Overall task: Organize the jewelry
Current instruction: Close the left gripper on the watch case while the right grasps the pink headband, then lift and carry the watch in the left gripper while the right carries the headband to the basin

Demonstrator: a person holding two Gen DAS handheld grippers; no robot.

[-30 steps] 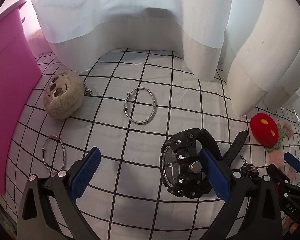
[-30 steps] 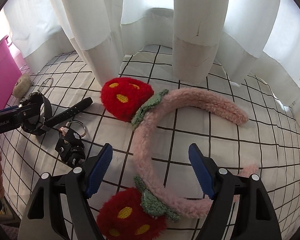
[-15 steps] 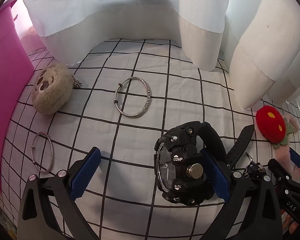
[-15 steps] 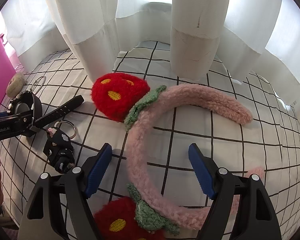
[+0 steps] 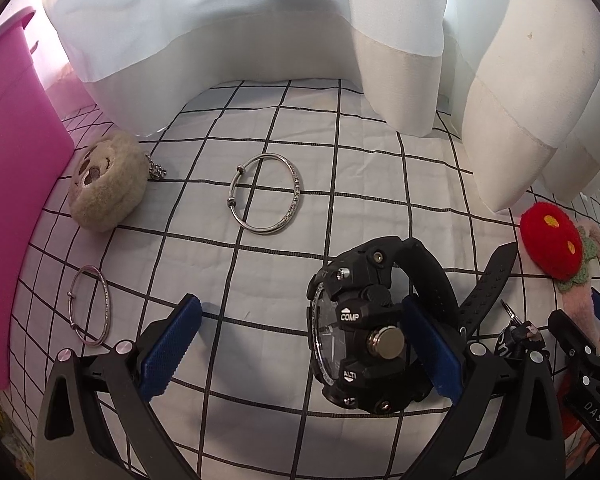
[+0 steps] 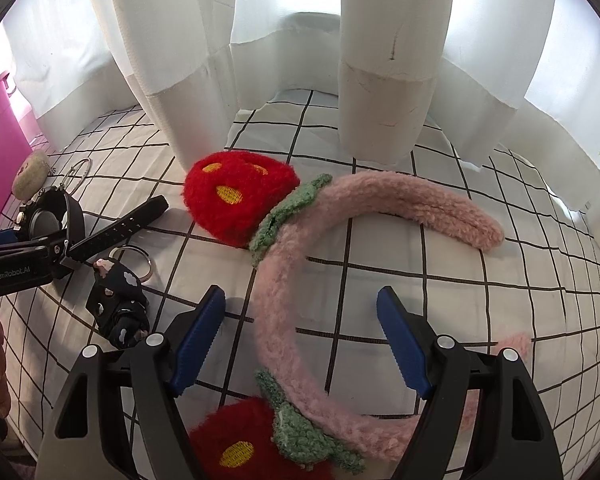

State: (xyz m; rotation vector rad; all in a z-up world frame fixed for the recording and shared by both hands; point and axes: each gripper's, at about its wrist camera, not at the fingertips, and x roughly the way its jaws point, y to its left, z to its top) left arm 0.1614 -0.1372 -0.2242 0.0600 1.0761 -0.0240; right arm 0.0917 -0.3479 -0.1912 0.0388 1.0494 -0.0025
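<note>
A black digital watch [image 5: 364, 332] stands on its side on the checked cloth, against the right pad [image 5: 432, 348] of my open left gripper [image 5: 300, 340]. It also shows in the right wrist view [image 6: 48, 216]. A silver bangle [image 5: 266, 196] lies ahead of the left gripper, and a thinner bangle [image 5: 90, 306] lies at the left. My right gripper [image 6: 300, 340] is open over a pink fuzzy headband [image 6: 340, 248] with red strawberry puffs [image 6: 236, 196], its band between the fingers.
A pink bin [image 5: 12, 184] stands at the left. A beige plush charm [image 5: 106, 186] with a chain lies beside it. A black keychain [image 6: 118, 300] with a ring lies near the watch strap. White curtains [image 5: 260, 40] hang along the back.
The left gripper has moved forward and right, so the watch now sits closer, against its right pad. The right gripper has edged forward over the headband.
</note>
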